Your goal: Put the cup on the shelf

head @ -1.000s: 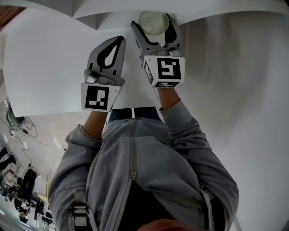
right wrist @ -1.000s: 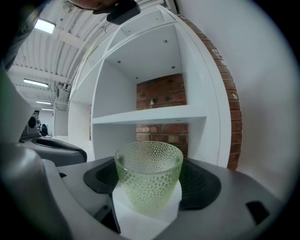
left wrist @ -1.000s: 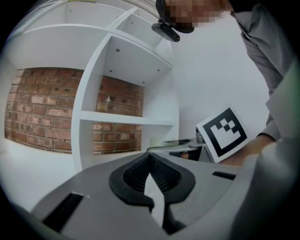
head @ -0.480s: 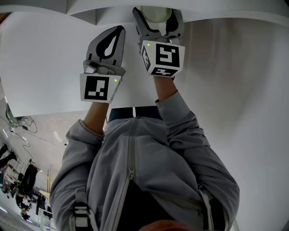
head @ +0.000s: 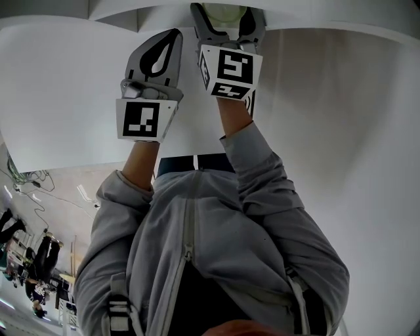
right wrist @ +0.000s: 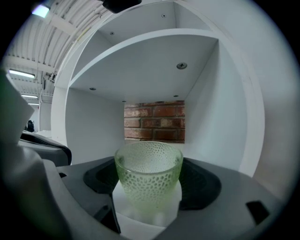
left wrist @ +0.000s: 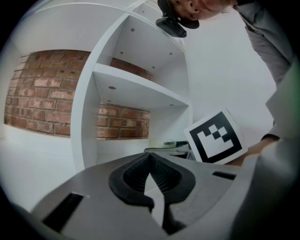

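A pale green dimpled glass cup [right wrist: 148,171] stands upright between the jaws of my right gripper [right wrist: 150,185], which is shut on it. In front of the cup is a white shelf compartment [right wrist: 213,122] with a brick wall behind it. A white surface shows under the cup; I cannot tell whether it rests there. In the head view the cup [head: 223,11] and right gripper [head: 225,20] are at the top edge, under the shelf board [head: 328,16]. My left gripper [head: 172,39] is just to their left, shut and holding nothing. Its own view shows the closed jaws of the left gripper [left wrist: 150,161].
The white shelf [left wrist: 136,86] has several open compartments stacked one above another, its side panel [left wrist: 86,122] toward the left. A white wall [head: 341,131] runs along the right. The right gripper's marker cube [left wrist: 215,138] is close beside the left gripper.
My right gripper has carried the cup further forward, toward the top of the head view and under the shelf board. The left gripper has shifted only slightly and stays shut.
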The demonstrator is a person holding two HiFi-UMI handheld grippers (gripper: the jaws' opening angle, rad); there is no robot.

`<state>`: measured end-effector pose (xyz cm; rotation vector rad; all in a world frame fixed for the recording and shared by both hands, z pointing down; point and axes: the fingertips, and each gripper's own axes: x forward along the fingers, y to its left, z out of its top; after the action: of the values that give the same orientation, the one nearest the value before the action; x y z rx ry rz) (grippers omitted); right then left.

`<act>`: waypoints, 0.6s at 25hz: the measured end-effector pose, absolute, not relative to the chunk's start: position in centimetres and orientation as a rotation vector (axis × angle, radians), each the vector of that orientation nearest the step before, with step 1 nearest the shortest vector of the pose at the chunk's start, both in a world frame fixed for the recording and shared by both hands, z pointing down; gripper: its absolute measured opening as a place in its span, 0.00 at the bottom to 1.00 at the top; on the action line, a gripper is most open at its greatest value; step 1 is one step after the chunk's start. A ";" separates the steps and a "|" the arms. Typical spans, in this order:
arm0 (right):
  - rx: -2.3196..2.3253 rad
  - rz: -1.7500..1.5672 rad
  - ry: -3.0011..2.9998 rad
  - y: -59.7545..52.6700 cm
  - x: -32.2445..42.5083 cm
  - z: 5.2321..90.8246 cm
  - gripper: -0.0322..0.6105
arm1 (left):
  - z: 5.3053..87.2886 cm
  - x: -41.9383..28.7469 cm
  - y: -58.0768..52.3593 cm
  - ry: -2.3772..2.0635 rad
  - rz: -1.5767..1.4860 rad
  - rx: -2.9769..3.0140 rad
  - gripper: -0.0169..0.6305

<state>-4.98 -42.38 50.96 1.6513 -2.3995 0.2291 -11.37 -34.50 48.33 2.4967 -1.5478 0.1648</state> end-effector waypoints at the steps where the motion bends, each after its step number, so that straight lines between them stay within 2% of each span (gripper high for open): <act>1: 1.652 0.232 -2.394 -42.5 -5.0 51.2 0.68 | 48.5 -11.4 -34.7 -1.548 0.168 2.493 0.04; 15: 1.686 0.214 -2.345 -43.5 -4.9 52.1 0.68 | 49.2 -11.2 -35.6 -1.527 0.181 2.492 0.04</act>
<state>-4.93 -43.52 52.14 1.6863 -2.3452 0.2139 -11.20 -35.55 49.19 2.4919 -1.5274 0.1814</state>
